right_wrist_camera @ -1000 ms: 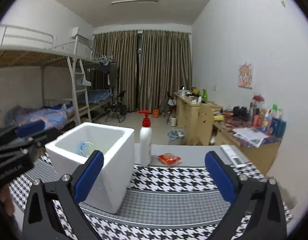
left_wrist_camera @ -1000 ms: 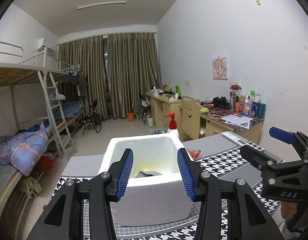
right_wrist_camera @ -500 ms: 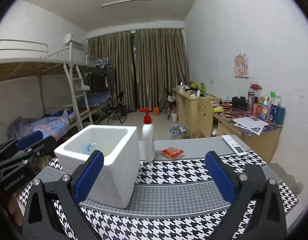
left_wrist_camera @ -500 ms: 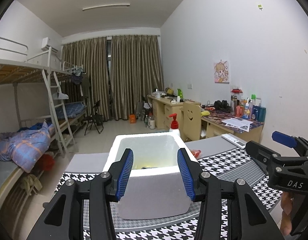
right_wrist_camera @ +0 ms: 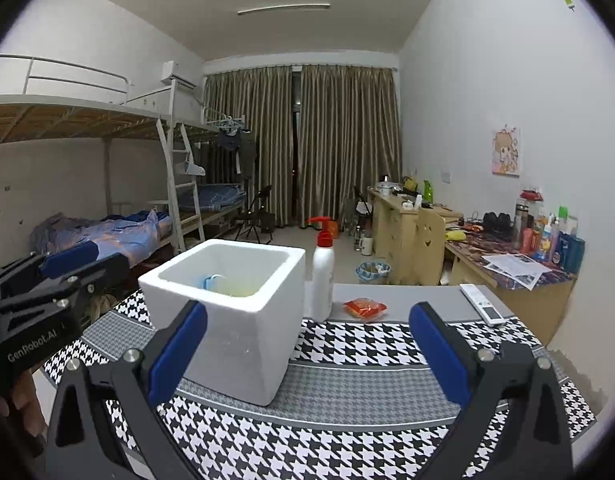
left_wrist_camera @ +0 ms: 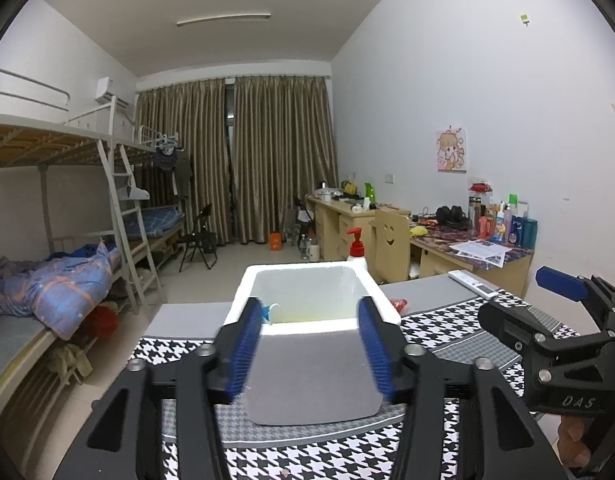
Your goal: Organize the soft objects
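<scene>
On the worktop, covered with a houndstooth cloth, stands a white foam box with something pale blue and yellow inside. Just behind it are a white pump bottle and an orange packet. Left hand-held gripper hovers before the box, jaws opening, nothing between them. Right hand-held gripper is spread wide and empty

Bunk beds, brown curtains, cluttered desks

Both wrist views face the foam box closely.
</scene>
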The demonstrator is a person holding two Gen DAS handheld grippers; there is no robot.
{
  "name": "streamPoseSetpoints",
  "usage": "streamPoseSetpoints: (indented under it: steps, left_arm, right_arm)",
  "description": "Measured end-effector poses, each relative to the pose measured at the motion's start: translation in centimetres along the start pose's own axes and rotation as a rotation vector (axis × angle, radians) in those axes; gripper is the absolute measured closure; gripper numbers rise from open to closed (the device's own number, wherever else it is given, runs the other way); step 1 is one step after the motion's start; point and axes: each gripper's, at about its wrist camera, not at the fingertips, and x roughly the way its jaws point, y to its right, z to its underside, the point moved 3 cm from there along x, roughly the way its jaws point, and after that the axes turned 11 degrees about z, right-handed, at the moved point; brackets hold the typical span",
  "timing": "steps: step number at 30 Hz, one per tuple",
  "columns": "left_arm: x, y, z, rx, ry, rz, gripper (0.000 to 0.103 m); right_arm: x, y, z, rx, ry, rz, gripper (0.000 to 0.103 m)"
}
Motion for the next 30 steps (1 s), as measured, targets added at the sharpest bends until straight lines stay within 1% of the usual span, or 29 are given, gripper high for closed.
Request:
streamPoseSetpoints:
  steps: [1,4,6,8,9,11,12,15,19,22,26,30]
  left_arm:
    - [-0.2,0.0,0.1,-0.002,0.003,-0.007,0.037]
    - [-0.7,0.2,0.3,0.002,0.008,-0.020,0.033]
    - [-1.2,0.2,0.5,-0.005,0.012,-0.027,0.025]
    - [-1.8,0.1,0.6,-0.013,0.025,-0.038,0.011]
    - [-2.1,0.0,0.6,-0.019,0.033,-0.047,0.010]
    - [-2.5,-0.2,0.7,-0.026,0.039,-0.063,0.003]
    - [-2.8,-0.3,0.8,-0.030,0.042,-0.074,0.001]
    - [-3.1,-0.4,1.1,-0.032,0.043,-0.100,0.001]
    - [-3.8,-0.2,1.5,-0.031,0.047,-0.124,0.001]
    - [-4.2,0.0,1.7,-0.033,0.052,-0.127,0.001]
    - [-5.1,-0.1,2.0,-0.039,0.074,-0.152,0.001]
    - [-5.7,0.0,2.3,-0.040,0.076,-0.169,0.001]
  right_arm:
    - [-0.3,-0.1,0.1,-0.005,0.011,-0.003,0.001]
    - [-1.0,-0.3,0.3,-0.010,0.022,-0.018,0.001]
    - [-1.3,-0.4,0.4,-0.012,0.025,-0.028,0.001]
    - [-1.6,-0.5,0.5,-0.016,0.031,-0.030,0.001]
    - [-1.8,-0.5,0.6,-0.018,0.033,-0.031,0.001]
    - [-2.1,-0.5,0.8,-0.018,0.038,-0.038,0.001]
    - [-2.3,-0.5,0.9,-0.018,0.040,-0.040,0.001]
    - [-2.8,-0.7,1.1,-0.028,0.052,-0.044,0.001]
    - [-3.2,-0.9,1.4,-0.025,0.047,-0.048,0.001]
    - [-3.3,-0.9,1.6,-0.025,0.042,-0.047,0.001]
    - [-3.8,-1.0,2.1,-0.029,0.038,-0.043,0.001]
    - [-4.5,-1.2,2.4,-0.027,0.045,-0.048,0.001]
